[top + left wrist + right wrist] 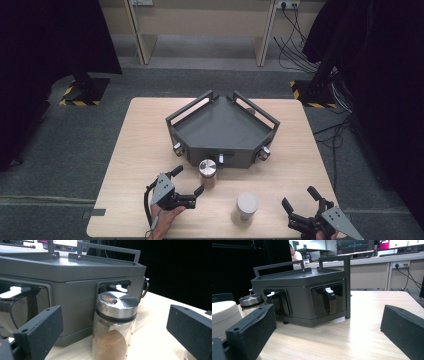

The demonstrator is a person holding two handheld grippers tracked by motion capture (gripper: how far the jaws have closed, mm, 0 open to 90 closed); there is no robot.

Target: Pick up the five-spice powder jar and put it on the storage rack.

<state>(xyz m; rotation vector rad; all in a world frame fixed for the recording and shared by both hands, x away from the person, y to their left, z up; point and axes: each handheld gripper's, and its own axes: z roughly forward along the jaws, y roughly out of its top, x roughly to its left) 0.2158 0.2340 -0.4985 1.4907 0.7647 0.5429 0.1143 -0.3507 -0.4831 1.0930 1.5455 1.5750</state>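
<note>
Brown powder half fills the spice jar (208, 174), which from the high view stands upright on the pale wooden counter (135, 150), just in front of the dark grey rack (222, 131) and close to its front face. My left gripper (188, 181) lies low on the counter just to the left of that jar, its jaws spread wide and pointing toward it, one tip near the jar's base, not clearly touching. A second jar with a white lid (245, 207) stands nearer to me and to the right, apart from the first. My right gripper (301, 196) sits at the counter's near right corner, jaws also spread apart and holding nothing, well clear of both jars. From the left gripper view, the spice jar (113, 327) stands between my two black jaws, nearer the middle than either one, with open counter on both sides of it; its shiny metal lid (117, 303) sits level, and the rack (72, 290) rises right behind it. From the right gripper view, my jaws stand wide with bare counter (342, 337) between them; the rack (302, 295) is ahead, the white-lidded jar (223, 315) is just behind my left-hand jaw, and the spice jar (251, 302) shows farther back beside the rack.
</note>
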